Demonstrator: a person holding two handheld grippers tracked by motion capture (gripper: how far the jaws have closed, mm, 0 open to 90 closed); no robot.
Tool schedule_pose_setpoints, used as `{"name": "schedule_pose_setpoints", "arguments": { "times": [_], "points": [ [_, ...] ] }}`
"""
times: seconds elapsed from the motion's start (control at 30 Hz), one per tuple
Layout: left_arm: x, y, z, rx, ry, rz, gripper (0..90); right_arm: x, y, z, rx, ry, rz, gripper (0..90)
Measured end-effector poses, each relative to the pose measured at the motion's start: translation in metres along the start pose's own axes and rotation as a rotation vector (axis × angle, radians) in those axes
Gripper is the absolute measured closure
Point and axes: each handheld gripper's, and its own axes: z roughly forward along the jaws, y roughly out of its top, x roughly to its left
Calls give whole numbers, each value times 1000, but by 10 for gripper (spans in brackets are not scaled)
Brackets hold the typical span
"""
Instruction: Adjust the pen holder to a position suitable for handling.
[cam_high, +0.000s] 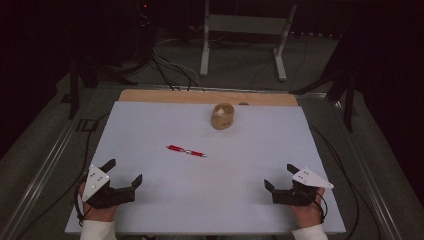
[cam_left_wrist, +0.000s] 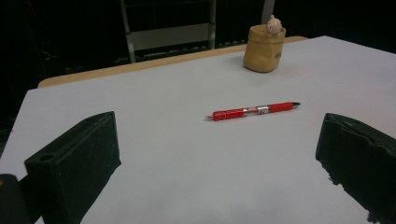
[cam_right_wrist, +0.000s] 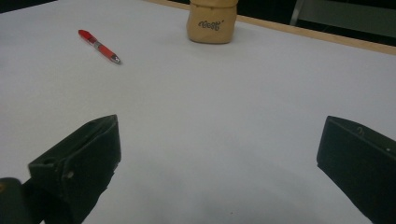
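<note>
Both claws wide apart, nothing picked up yet

The pen lies flat in the middle of the tabletop, near the cup. The left claw and right claw wait far back. The pen is thin and round, so a pinch could make it roll or slip away.

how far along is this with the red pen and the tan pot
Nothing looks done yet. The red plastic pen lies flat mid-table, apart from the tan rounded pot near the far edge. Nothing is in hand: the left gripper and right gripper rest open at the near edge of the white table. Picking up the pen probably remains.
</note>
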Motion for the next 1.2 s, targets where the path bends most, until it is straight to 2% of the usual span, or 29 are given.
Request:
{"name": "schedule_pose_setpoints", "arguments": {
  "times": [0.37, 0.63, 0.9, 1.2],
  "points": [
    [0, -1, 2, 7, -6, 1, 3, 3, 0, 0, -1, -7, 1, 0],
    [2, -2, 2, 11, -3, -8, 3, 9, 3, 2, -6, 8, 16, 0],
    [3, -3, 2, 15, 2, -14, 3, 16, 12, 5, -10, 22, 20, 0],
    [3, -5, 4, 22, 1, -18, 3, 22, 30, 14, -8, 42, -6, 0]
  ]
}}
